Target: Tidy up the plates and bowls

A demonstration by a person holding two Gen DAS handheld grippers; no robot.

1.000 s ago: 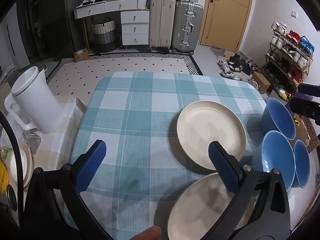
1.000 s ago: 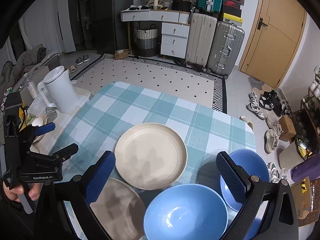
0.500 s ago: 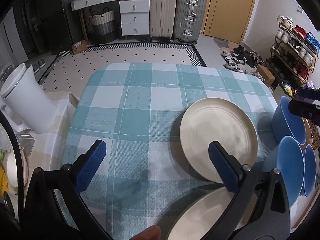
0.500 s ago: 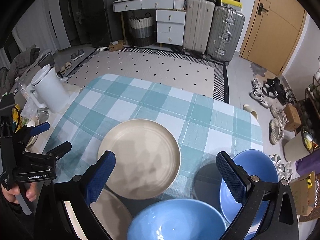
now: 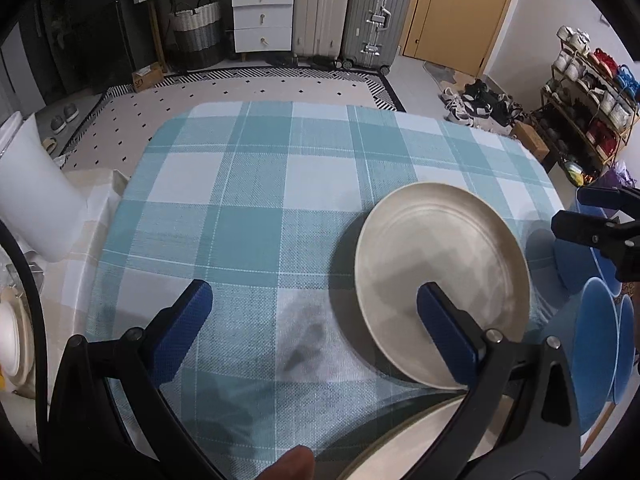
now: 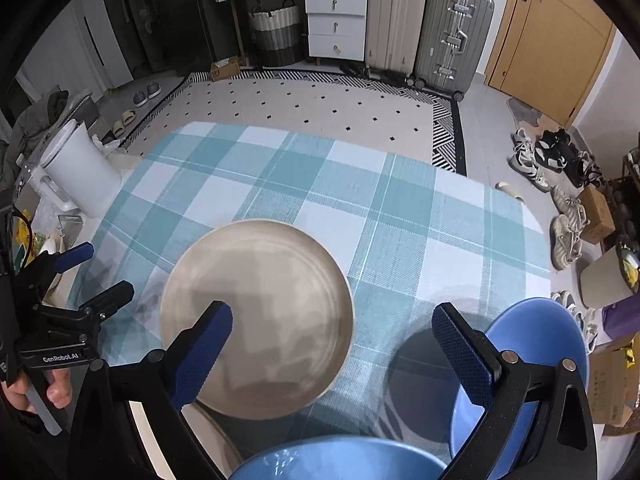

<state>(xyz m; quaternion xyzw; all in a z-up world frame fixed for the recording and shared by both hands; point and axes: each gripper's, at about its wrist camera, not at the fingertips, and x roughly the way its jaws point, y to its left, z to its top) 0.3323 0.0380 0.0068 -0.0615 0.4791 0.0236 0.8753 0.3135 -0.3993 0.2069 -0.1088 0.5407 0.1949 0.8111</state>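
Note:
A cream plate (image 5: 440,276) (image 6: 272,312) lies flat on the teal checked tablecloth (image 5: 256,200). A second cream plate (image 5: 420,440) (image 6: 212,436) sits at the near edge, mostly hidden under my fingers. Three blue bowls stand to the right: one (image 5: 576,264) (image 6: 532,344) further back, two (image 5: 596,344) nearer, the front one (image 6: 340,460) at the bottom edge. My left gripper (image 5: 312,312) (image 6: 100,274) hovers open over the cloth, its right finger above the first plate. My right gripper (image 6: 332,320) (image 5: 576,210) is open and empty, between the plate and the back bowl.
A white jug (image 5: 28,200) (image 6: 80,172) stands on a lower side table to the left, with small clutter nearby. Past the table's far edge are a patterned rug, suitcases and drawers. Shoes and a shoe rack (image 5: 592,92) line the right side.
Both grippers have moved in closer over the table, so the plates and bowls sit lower and larger in view. Both stay open. The dishes have not moved.

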